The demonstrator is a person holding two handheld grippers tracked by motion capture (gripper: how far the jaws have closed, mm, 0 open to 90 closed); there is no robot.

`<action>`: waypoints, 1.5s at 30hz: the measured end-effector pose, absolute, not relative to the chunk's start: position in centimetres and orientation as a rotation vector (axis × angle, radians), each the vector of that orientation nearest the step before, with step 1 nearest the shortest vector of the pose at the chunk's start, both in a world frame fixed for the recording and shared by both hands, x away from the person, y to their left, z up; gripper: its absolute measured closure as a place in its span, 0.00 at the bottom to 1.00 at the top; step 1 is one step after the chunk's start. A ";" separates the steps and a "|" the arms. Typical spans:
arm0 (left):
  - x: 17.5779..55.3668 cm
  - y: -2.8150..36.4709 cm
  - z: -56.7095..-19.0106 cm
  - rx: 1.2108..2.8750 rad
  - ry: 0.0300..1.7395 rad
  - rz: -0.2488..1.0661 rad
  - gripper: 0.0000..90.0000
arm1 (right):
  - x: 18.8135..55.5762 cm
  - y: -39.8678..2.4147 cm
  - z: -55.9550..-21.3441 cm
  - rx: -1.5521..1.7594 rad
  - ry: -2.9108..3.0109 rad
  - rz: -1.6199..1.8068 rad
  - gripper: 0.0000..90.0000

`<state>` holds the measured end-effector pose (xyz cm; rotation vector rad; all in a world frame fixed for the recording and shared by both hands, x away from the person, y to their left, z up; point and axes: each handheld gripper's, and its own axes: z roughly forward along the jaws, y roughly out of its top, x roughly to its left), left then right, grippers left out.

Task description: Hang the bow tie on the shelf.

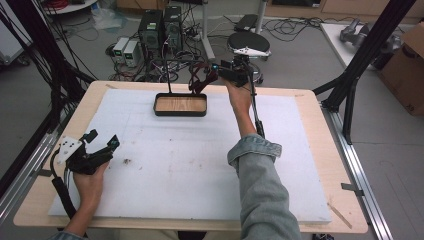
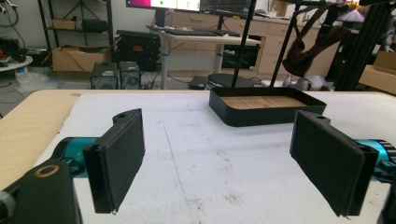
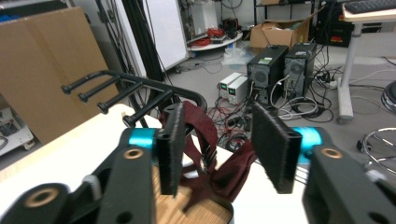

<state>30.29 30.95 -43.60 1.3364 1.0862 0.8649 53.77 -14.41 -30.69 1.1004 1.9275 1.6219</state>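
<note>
A black tray point(image 1: 180, 112) with a wooden floor stands at the far middle of the white board point(image 1: 200, 165). From it rises a black rack point(image 1: 169, 75) whose prongs point(image 3: 121, 88) point sideways. A dark red cloth point(image 1: 199, 82) hangs from the rack over the tray's right end. My right gripper point(image 1: 209, 76) is raised right beside that cloth, open. In the right gripper view the cloth point(image 3: 205, 135) hangs just beyond the spread jaws of the right gripper point(image 3: 218, 135). My left gripper point(image 1: 102, 142) rests low at the board's left edge, open and holding nothing; the left gripper point(image 2: 219, 158) faces the tray point(image 2: 266, 112) and cloth point(image 2: 303, 51).
The wooden table edge point(image 1: 45, 200) frames the board. Black frame struts point(image 1: 357, 65) stand at the right, and dark cables and struts point(image 1: 50, 65) at the left. Beyond the table are computer towers point(image 1: 160, 30), a stool point(image 1: 249, 44) and a cardboard box point(image 1: 407, 70).
</note>
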 end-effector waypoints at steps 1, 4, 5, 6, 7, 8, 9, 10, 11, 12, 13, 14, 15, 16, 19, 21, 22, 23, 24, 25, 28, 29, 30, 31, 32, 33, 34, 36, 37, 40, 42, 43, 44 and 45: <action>30.3 31.0 -43.6 1.338 1.087 0.865 0.20 | 53.7 -14.5 -30.6 1.105 1.922 1.625 0.52; 30.1 31.1 -43.6 1.332 1.092 0.871 0.20 | 53.3 -15.1 -30.2 1.111 1.894 1.650 0.43; 30.1 31.2 -43.6 1.333 1.091 0.872 0.20 | 53.2 -15.2 -30.0 1.111 1.888 1.653 0.41; 30.1 31.2 -43.6 1.331 1.091 0.874 0.20 | 53.0 -15.3 -29.9 1.108 1.882 1.655 0.38; 30.1 31.2 -43.6 1.331 1.092 0.874 0.20 | 52.9 -15.4 -29.8 1.100 1.878 1.658 0.37; 30.0 31.2 -43.6 1.330 1.092 0.874 0.20 | 52.8 -15.5 -29.7 1.097 1.873 1.658 0.36; 30.1 31.2 -43.6 1.330 1.092 0.874 0.20 | 52.6 -15.7 -29.5 1.094 1.871 1.659 0.34; 30.1 31.2 -43.6 1.331 1.092 0.875 0.20 | 52.4 -15.8 -29.4 1.094 1.866 1.658 0.33; 30.1 31.1 -43.6 1.330 1.090 0.875 0.20 | 52.3 -16.0 -29.2 1.090 1.860 1.662 0.32; 30.1 31.1 -43.6 1.330 1.089 0.875 0.20 | 52.1 -16.1 -29.1 1.088 1.850 1.665 0.30; 30.1 31.1 -43.6 1.330 1.087 0.873 0.20 | 51.9 -16.3 -29.0 1.090 1.840 1.671 0.29; 30.2 31.1 -43.6 1.330 1.087 0.872 0.20 | 51.7 -16.6 -28.8 1.088 1.828 1.677 0.27; 30.2 31.0 -43.6 1.335 1.086 0.870 0.20 | 51.7 -16.7 -28.7 1.093 1.825 1.676 0.25; 30.2 31.0 -43.7 1.335 1.085 0.871 0.20 | 51.5 -17.0 -28.5 1.098 1.812 1.681 0.24; 30.3 30.9 -43.7 1.335 1.083 0.867 0.20 | 51.1 -17.7 -28.1 1.087 1.807 1.689 0.22; 30.4 30.9 -43.7 1.339 1.083 0.865 0.20 | 50.8 -17.9 -27.8 1.081 1.812 1.680 0.21; 30.4 30.8 -43.7 1.337 1.082 0.866 0.20 | 50.5 -18.1 -27.6 1.074 1.816 1.671 0.20; 30.4 30.8 -43.7 1.337 1.082 0.866 0.20 | 50.3 -18.2 -27.4 1.066 1.821 1.668 0.20; 30.5 30.8 -43.7 1.339 1.080 0.866 0.20 | 50.1 -18.4 -27.3 1.058 1.818 1.668 0.20; 30.5 30.8 -43.7 1.338 1.079 0.864 0.20 | 49.9 -18.5 -27.3 1.051 1.808 1.669 0.20; 30.5 30.7 -43.7 1.342 1.077 0.861 0.20 | 48.9 -19.1 -27.2 1.032 1.790 1.671 0.17; 30.6 30.7 -43.7 1.342 1.077 0.862 0.20 | 48.6 -19.4 -27.2 1.028 1.782 1.669 0.15; 30.6 30.6 -43.7 1.341 1.077 0.860 0.20 | 48.4 -19.6 -27.2 1.032 1.785 1.664 0.14; 30.6 30.6 -43.7 1.340 1.077 0.860 0.20 | 48.1 -19.8 -27.2 1.033 1.788 1.662 0.14; 30.6 30.6 -43.7 1.342 1.076 0.860 0.20 | 47.9 -20.1 -27.1 1.035 1.790 1.662 0.14; 30.6 30.5 -43.7 1.343 1.076 0.860 0.20 | 47.6 -20.3 -27.1 1.025 1.780 1.663 0.14; 30.7 30.5 -43.7 1.344 1.076 0.861 0.20 | 47.2 -20.5 -27.0 1.014 1.767 1.661 0.14; 30.7 30.5 -43.7 1.347 1.075 0.860 0.20 | 46.5 -21.1 -27.0 1.004 1.760 1.666 0.14; 30.7 30.4 -43.7 1.348 1.075 0.859 0.20 | 46.2 -21.4 -27.0 1.005 1.756 1.670 0.13; 30.7 30.4 -43.7 1.350 1.074 0.859 0.20 | 45.1 -22.1 -27.0 0.991 1.750 1.683 0.13; 30.8 30.4 -43.7 1.350 1.073 0.857 0.20 | 44.3 -22.5 -27.0 0.976 1.740 1.681 0.13; 30.8 30.4 -43.7 1.350 1.074 0.858 0.20 | 43.8 -22.9 -27.1 0.971 1.738 1.684 0.13; 30.8 30.4 -43.7 1.351 1.074 0.859 0.20 | 43.5 -23.1 -27.1 0.974 1.742 1.682 0.13; 30.7 30.4 -43.7 1.352 1.074 0.860 0.20 | 43.1 -23.4 -27.2 0.969 1.738 1.686 0.13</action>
